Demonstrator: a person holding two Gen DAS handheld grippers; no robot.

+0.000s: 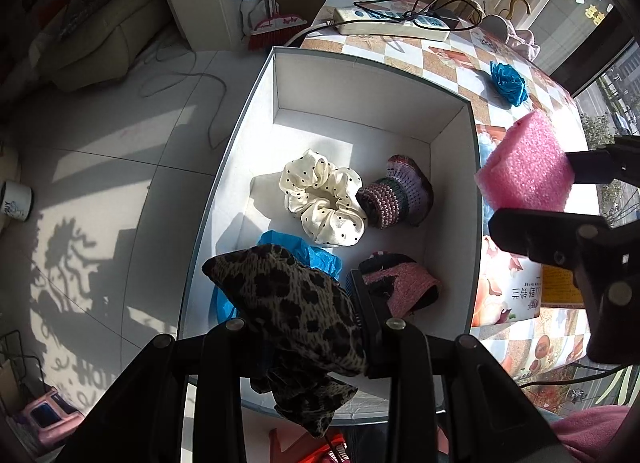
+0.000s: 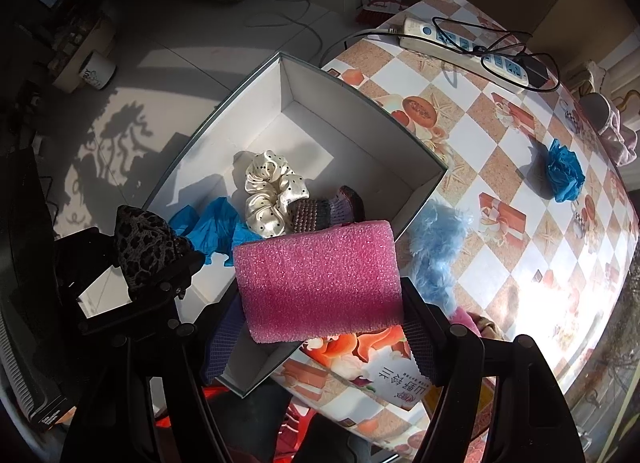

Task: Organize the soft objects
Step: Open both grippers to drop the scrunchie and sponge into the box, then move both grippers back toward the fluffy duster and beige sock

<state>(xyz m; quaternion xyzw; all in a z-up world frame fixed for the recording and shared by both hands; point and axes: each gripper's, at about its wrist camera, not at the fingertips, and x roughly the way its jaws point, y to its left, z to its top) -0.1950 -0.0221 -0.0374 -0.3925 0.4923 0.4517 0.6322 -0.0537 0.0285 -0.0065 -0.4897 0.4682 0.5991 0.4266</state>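
Note:
A white open box (image 1: 352, 87) (image 2: 320, 103) stands on the checkered table (image 2: 500, 151). In it lie a cream dotted scrunchie (image 1: 324, 199) (image 2: 272, 191), a purple knitted piece (image 1: 396, 199), a pink knitted piece (image 1: 400, 287) and a blue crumpled cloth (image 1: 316, 259) (image 2: 212, 231). My left gripper (image 1: 304, 303) (image 2: 156, 263) is shut on a leopard-print cloth (image 1: 288, 295) (image 2: 148, 243) above the box's near left side. My right gripper (image 2: 320, 303) (image 1: 560, 199) is shut on a pink foam block (image 2: 320, 283) (image 1: 528, 163) over the box's right wall.
A fluffy light-blue piece (image 2: 436, 251) lies on the table against the box's right side. Farther right sits a blue crumpled ball (image 2: 564, 175) (image 1: 508, 83). A power strip (image 2: 472, 51) with cables is at the back, and a printed carton (image 2: 380, 375) near the front edge.

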